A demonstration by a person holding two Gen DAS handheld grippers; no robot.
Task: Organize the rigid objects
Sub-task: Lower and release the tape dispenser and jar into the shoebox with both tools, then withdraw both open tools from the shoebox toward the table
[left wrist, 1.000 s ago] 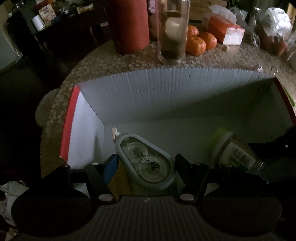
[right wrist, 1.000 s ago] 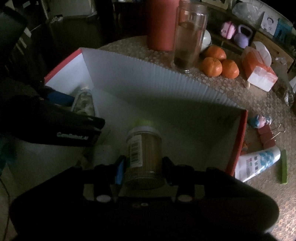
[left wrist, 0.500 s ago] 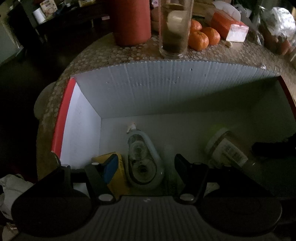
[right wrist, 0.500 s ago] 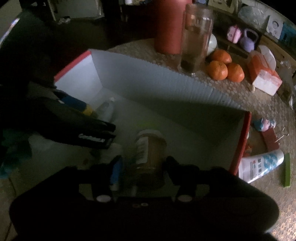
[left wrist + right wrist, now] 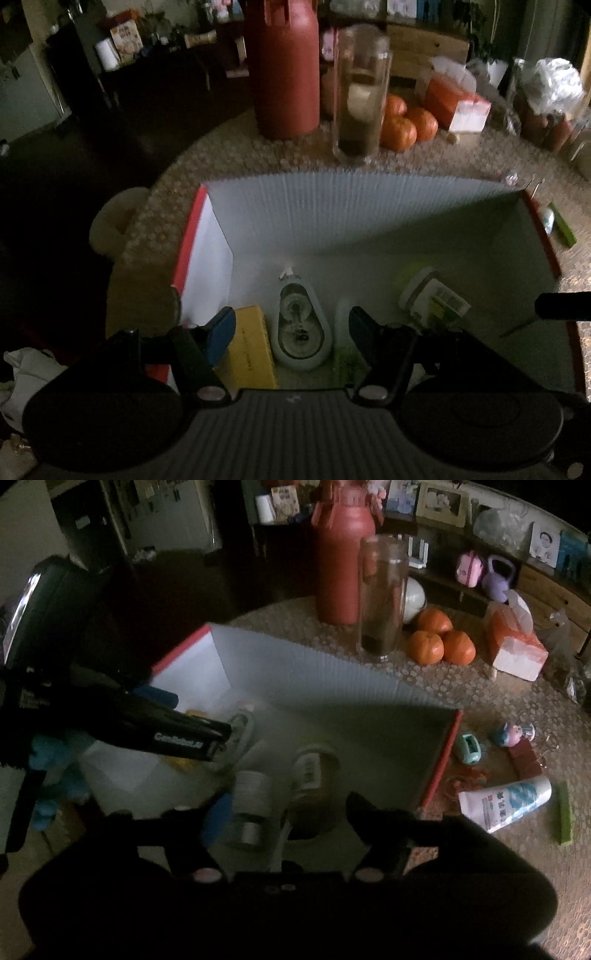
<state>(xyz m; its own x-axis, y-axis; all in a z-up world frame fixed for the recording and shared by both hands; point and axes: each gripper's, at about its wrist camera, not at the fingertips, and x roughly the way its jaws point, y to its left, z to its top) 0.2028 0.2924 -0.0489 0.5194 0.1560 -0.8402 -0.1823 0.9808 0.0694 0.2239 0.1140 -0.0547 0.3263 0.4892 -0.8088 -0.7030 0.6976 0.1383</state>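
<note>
- The left gripper (image 5: 291,328) hung over the near end of the white box (image 5: 332,206), its fingers spread and clamping nothing.
- Directly below the gap between its fingers, the correction tape dispenser (image 5: 301,332) lay flat on the box floor, touched by neither finger, its tip pointing away from the tool.
- Just beside the dispenser, under the left finger (image 5: 221,328), a yellow box (image 5: 253,347) lay on the floor, close to the red-edged side wall.
- Ahead and to the right of that tool, the jar (image 5: 432,299) lay on its side, white lid toward the far wall.
- The right gripper (image 5: 284,812) was opening; the jar (image 5: 310,775) lay between and below its fingers, with no pad pressing on it that could be seen.
- A small grey bottle (image 5: 251,797) lay next to the jar, nearer the right gripper's left finger.
- Beyond the box, straight ahead of both tools, a red flask (image 5: 284,70) and a tall glass (image 5: 360,99) stood upright on the table (image 5: 480,694), with three oranges (image 5: 439,642) and a tissue pack (image 5: 513,646) to their right.
- To the right of the right gripper, outside the box, a white tube (image 5: 506,801) and a green strip (image 5: 563,812) lay on the table, with a teal sharpener (image 5: 467,746) and a small figure (image 5: 511,734) farther ahead.
</note>
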